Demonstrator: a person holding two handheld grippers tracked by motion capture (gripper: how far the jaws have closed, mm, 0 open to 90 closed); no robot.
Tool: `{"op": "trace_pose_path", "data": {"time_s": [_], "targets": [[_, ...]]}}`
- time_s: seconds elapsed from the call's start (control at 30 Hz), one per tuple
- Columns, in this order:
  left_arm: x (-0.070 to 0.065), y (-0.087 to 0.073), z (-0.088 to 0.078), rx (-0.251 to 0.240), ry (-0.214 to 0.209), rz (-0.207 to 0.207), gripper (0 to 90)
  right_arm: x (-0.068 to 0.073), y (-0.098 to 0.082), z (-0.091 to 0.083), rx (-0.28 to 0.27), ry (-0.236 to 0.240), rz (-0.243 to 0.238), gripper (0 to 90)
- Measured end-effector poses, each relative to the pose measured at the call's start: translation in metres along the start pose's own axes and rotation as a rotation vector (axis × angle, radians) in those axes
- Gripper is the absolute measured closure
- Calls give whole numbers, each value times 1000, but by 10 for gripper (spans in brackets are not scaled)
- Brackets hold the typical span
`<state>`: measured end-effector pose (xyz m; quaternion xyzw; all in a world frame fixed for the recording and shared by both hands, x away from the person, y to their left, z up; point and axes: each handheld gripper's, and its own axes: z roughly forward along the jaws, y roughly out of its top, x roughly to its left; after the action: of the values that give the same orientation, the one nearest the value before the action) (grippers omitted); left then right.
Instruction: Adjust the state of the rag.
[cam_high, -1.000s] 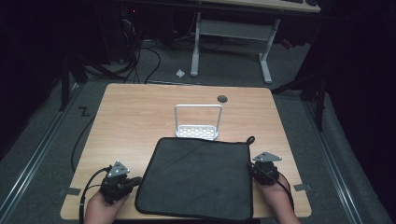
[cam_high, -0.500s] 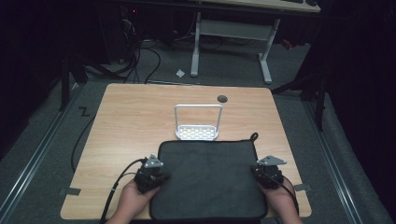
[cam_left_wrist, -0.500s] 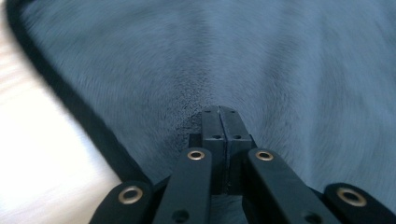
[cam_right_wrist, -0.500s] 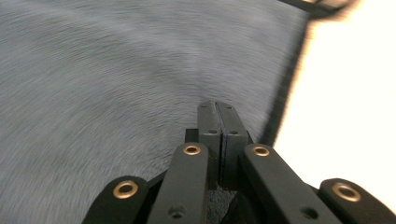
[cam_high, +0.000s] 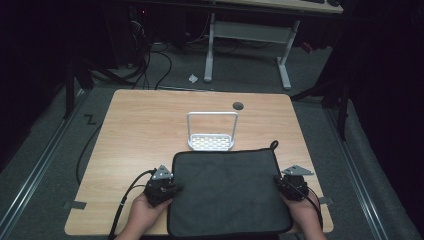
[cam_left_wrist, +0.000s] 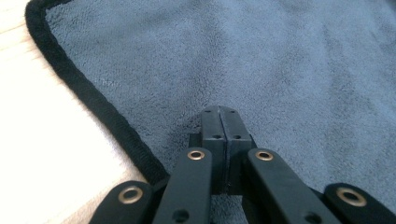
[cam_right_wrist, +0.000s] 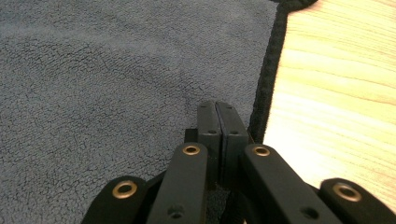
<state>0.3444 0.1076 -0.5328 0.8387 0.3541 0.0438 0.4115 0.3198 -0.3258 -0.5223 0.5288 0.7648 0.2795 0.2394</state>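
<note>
A dark grey towel (cam_high: 227, 192) with a black hem lies flat on the near half of the wooden table (cam_high: 145, 120). My left gripper (cam_high: 170, 189) rests at the towel's left edge, jaws shut. In the left gripper view its tips (cam_left_wrist: 219, 112) lie over the towel (cam_left_wrist: 289, 60) just inside the hem, with no cloth seen between them. My right gripper (cam_high: 278, 184) sits at the towel's right edge, also shut. Its tips (cam_right_wrist: 215, 106) lie on the towel (cam_right_wrist: 93, 70) beside the hem, with bare wood (cam_right_wrist: 336, 93) to their right.
A small white wire rack (cam_high: 211, 135) stands upright just beyond the towel's far edge. A round cable hole (cam_high: 238, 106) sits farther back. A hanging loop (cam_high: 273, 145) sticks out at the towel's far right corner. Desk legs and cables lie on the floor behind the table.
My left gripper has moved right, onto the towel's left edge. The towel's left side has shifted right and its outline is squarer. The right gripper has barely moved.
</note>
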Motion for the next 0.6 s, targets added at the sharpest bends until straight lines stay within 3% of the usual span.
{"op": "trace_pose_path", "data": {"time_s": [0.07, 0.13, 0.23, 0.33, 0.5, 0.6], "targets": [[0, 0, -1, 3, -3, -9, 897, -1, -1, 0, -5, 7, 7, 882], [1, 2, -3, 2, 0, -4, 849, -2, 0, -1, -7, 22, 23, 796], [10, 9, -11, -34, 30, -23, 794, -3, 0, -5, -42, 19, 29, 747], [28, 21, -16, -71, 98, -55, 713, -3, 2, -9, -88, 25, 30, 684], [56, 44, 1, -87, 171, -87, 567, 3, 8, -13, -136, 73, 31, 621], [65, 56, 19, -64, 193, -92, 511, 14, 11, -15, -163, 76, -16, 564]]}}
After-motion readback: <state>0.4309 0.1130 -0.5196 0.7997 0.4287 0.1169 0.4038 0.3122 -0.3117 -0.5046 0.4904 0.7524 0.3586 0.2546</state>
